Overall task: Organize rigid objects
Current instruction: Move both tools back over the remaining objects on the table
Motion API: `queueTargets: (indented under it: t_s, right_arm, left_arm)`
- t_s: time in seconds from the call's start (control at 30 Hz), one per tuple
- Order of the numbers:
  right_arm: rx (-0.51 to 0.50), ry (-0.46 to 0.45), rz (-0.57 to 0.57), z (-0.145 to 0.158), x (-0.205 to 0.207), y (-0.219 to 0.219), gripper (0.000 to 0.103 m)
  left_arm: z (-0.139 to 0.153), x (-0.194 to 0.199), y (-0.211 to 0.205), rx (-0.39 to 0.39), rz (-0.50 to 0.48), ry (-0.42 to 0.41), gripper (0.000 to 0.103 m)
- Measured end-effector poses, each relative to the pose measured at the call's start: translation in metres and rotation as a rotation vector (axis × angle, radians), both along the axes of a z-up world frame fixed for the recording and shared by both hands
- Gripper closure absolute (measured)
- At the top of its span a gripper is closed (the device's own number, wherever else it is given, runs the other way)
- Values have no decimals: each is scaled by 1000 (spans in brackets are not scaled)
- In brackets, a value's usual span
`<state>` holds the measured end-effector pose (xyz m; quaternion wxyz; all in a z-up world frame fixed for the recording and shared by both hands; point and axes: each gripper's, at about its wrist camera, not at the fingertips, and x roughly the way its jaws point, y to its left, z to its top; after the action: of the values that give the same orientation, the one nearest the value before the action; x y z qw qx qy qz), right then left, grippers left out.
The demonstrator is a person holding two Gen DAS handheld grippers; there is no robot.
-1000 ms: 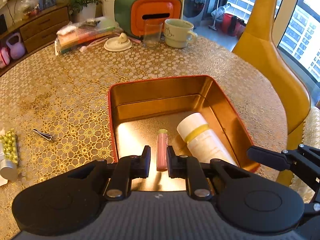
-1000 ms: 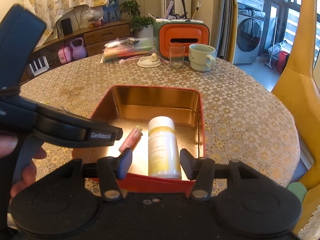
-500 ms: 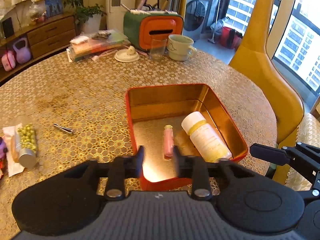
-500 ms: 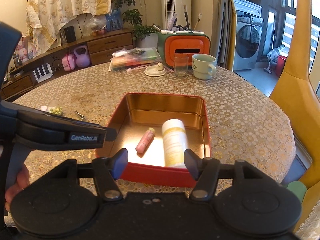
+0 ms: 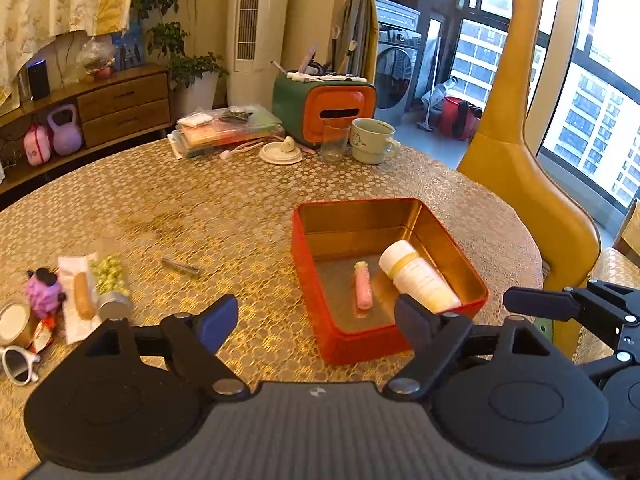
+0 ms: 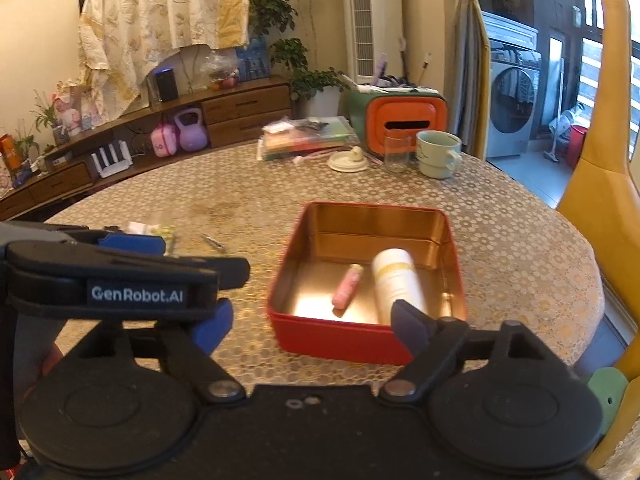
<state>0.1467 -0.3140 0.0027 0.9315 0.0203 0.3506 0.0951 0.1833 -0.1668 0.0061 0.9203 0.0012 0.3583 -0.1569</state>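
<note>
A red tin tray (image 5: 310, 280) (image 6: 332, 340) with a gold inside sits on the round table. In it lie a pink tube (image 5: 363, 290) (image 6: 347, 290) and a white bottle with a yellow band (image 5: 418, 276) (image 6: 396, 280). My left gripper (image 5: 316, 320) is open and empty, held above the table just in front of the tray. My right gripper (image 6: 310, 326) is open and empty, also in front of the tray. The left gripper's body (image 6: 120, 280) shows at the left of the right wrist view.
Tweezers (image 5: 181, 266), a jar of green beads (image 5: 109, 288), a sausage (image 5: 82, 300), a purple toy (image 5: 42, 290) and sunglasses (image 5: 16, 362) lie at the left. A mug (image 5: 372, 140), glass (image 5: 334, 142), orange box (image 5: 326, 106) stand at the back. A yellow chair (image 5: 520, 180) stands right.
Both grippers have pulled back and up from the tray. The left gripper has opened wide and left the pink tube in the tray. The right gripper has opened further.
</note>
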Motion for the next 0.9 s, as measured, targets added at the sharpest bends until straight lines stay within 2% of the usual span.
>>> queueTargets:
  t_s: [0.2, 0.23, 0.27, 0.3, 0.47, 0.57, 0.73, 0.83, 0.9]
  right_arm:
    - [1, -18, 58, 3, -8, 30, 2]
    - [-4, -21, 69, 3, -9, 36, 2]
    - [-7, -23, 79, 4, -9, 43, 1]
    - [-10, -27, 92, 4, -10, 49, 0]
    - [-18, -53, 143, 6, -13, 82, 0]
    - [-53, -29, 172, 5, -8, 104, 0]
    - [-19, -62, 205, -1, -6, 130, 0]
    - [29, -129, 240, -8, -7, 140, 0]
    - [43, -106, 259, -12, -1, 148, 0]
  left_arm:
    - [2, -15, 37, -36, 62, 11, 12]
    - [2, -18, 43, -30, 73, 8, 9]
    - [2, -20, 50, -21, 84, 8, 1]
    - [3, -21, 56, -15, 97, 9, 0]
    - [2, -31, 97, -58, 140, 8, 0]
    - [0, -36, 120, -64, 174, 3, 0]
    - [-7, -41, 159, -66, 217, -16, 0]
    - [-11, -43, 186, -96, 262, -20, 0]
    - [-15, -43, 201, -87, 288, -22, 0]
